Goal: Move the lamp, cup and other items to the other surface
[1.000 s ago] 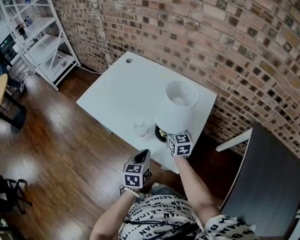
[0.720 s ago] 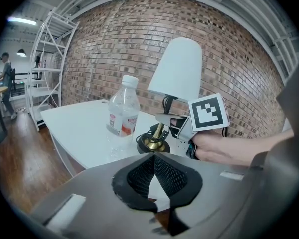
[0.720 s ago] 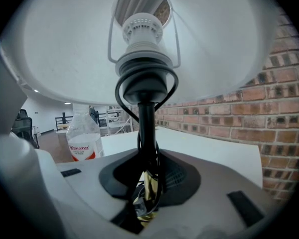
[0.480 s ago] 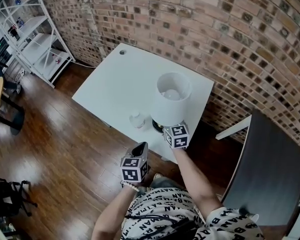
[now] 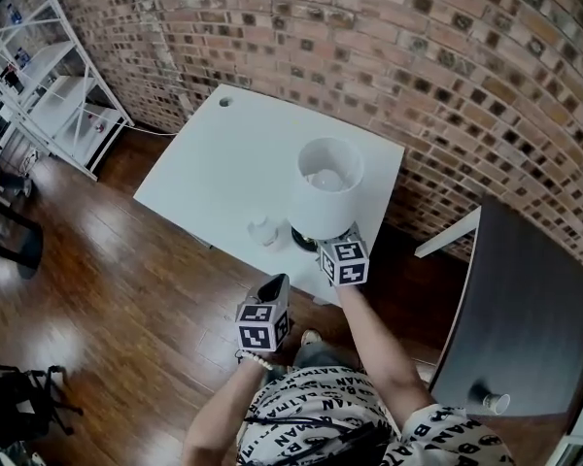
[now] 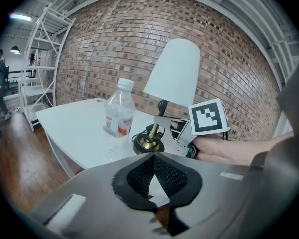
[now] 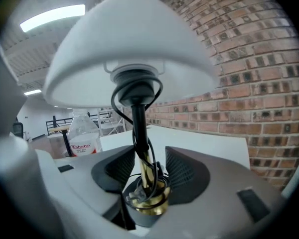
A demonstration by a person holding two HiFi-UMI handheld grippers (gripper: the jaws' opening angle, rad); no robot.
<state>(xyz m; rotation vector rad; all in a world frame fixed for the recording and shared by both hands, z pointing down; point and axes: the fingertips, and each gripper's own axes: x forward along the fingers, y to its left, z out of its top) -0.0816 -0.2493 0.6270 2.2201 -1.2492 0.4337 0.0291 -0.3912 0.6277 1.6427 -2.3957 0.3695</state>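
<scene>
A table lamp with a white shade (image 5: pixel 325 187) and a brass base stands near the front edge of the white table (image 5: pixel 214 158). My right gripper (image 5: pixel 318 244) is at its foot. The jaws have just been opening: the brass stem (image 7: pixel 145 169) stands between the pads with a gap on each side. A clear water bottle (image 5: pixel 262 229) stands just left of the lamp, also seen in the left gripper view (image 6: pixel 118 114). My left gripper (image 5: pixel 276 287) hovers off the table's front edge, shut and empty. A small white cup (image 5: pixel 493 401) rests on the dark surface (image 5: pixel 525 309) at the right.
A brick wall (image 5: pixel 447 76) runs behind both surfaces. White shelving (image 5: pixel 49 85) stands at the far left on the wooden floor (image 5: pixel 97 280). The lamp's black cord (image 7: pixel 139 91) is looped round its stem and base.
The head view has drifted, and the cup on the dark surface now shows at the lower right. Both grippers stay where they were beside the lamp and bottle.
</scene>
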